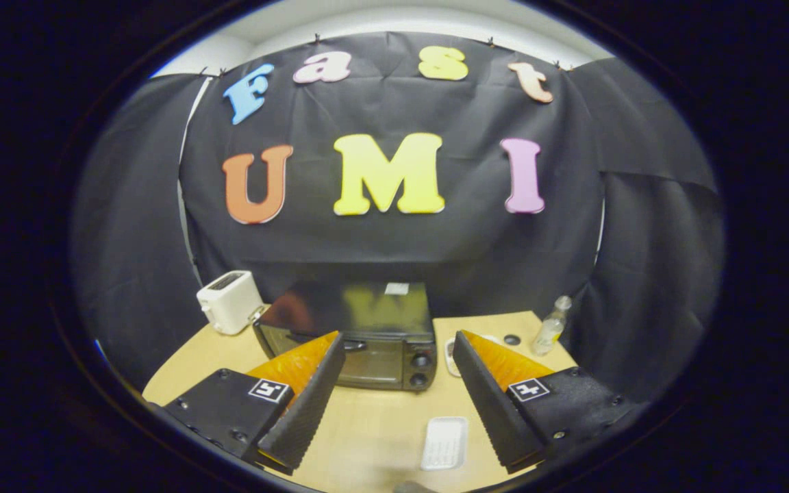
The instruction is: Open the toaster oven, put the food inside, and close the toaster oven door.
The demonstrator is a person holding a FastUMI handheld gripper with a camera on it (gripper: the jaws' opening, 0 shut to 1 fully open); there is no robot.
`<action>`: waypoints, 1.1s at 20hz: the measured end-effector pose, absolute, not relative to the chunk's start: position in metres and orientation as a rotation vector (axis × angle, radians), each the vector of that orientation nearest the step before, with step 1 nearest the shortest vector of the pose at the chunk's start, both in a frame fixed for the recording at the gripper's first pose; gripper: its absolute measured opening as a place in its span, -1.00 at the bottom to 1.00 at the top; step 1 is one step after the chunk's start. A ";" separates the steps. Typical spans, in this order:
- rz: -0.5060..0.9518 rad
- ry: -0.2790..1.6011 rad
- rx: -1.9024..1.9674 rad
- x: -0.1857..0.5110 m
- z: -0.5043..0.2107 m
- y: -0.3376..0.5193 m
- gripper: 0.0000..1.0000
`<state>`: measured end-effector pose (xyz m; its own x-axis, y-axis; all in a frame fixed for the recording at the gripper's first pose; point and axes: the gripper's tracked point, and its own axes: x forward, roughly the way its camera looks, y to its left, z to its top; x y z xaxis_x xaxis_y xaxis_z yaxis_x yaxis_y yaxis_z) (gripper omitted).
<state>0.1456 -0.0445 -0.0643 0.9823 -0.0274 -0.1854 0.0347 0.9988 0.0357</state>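
The gripper (pixel 398 339) was held above the near part of the wooden table (pixel 381 431), its fingers spread wide apart and gripping nothing. Bare tabletop lay open between and just ahead of the fingers.

The toaster oven (pixel 360 335) stood beyond the fingertips, toward the back of the table, close to the black cloth wall (pixel 394 246). Its door faced the gripper and was shut; its long axis ran side to side across the table. Two knobs (pixel 420 368) sat one above the other at the right end of its front. The left finger overlapped the oven's left front corner in view.

A white toaster (pixel 230 301) stood just left of the oven, near the table's rounded left edge. To the oven's right: a small white item (pixel 451 356), unclear what, a dark round cap (pixel 512 339), and a clear bottle (pixel 550 327) near the right edge.

A white tray (pixel 444 443) lay on the near tabletop between the fingers, closer to the right one, long axis pointing roughly toward the oven. Whether it held food could not be told.
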 end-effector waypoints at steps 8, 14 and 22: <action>-0.088 0.002 0.044 0.059 0.040 -0.127 1.00; -0.098 -0.052 0.045 0.014 0.066 -0.151 1.00; -0.094 -0.070 0.073 0.008 0.062 -0.147 1.00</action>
<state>0.0075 -0.1473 0.0623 0.9932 -0.0961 0.0659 0.0910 0.9929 0.0764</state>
